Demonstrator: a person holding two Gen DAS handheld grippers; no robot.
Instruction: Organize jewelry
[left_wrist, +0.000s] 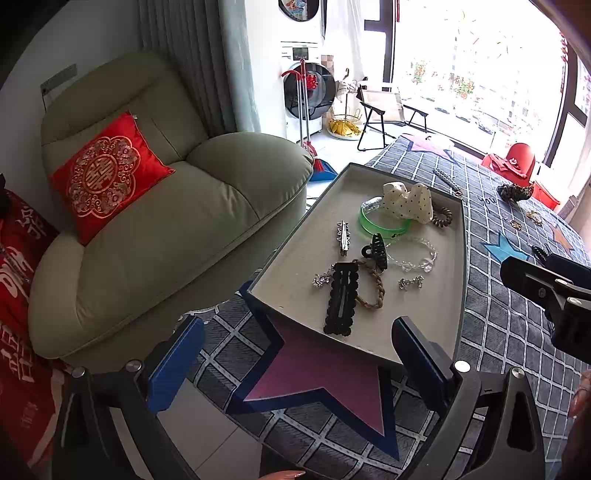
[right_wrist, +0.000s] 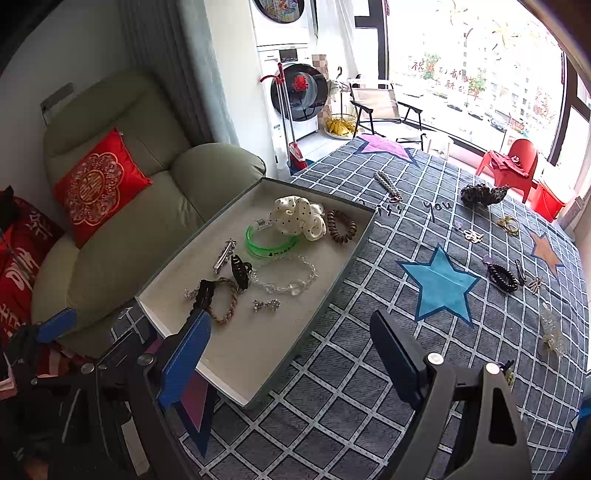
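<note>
Jewelry: mostly in tray (left_wrist: 424, 325), frame centre; left gripper (left_wrist: 299, 365) spread, empty, bottom. Right view: coil tie (right_wrist: 502, 277) on cloth (right_wrist: 369, 387), right; right gripper (right_wrist: 291, 354) spread, empty. Best approached low, pinched across coil.

Both wrist views are looking down and forward over the table from close range, sharing the tray (left_wrist: 436, 332) (right_wrist: 258, 369) at centre frame, armchair (left_wrist: 147, 221) (right_wrist: 129, 229) at left.
</note>
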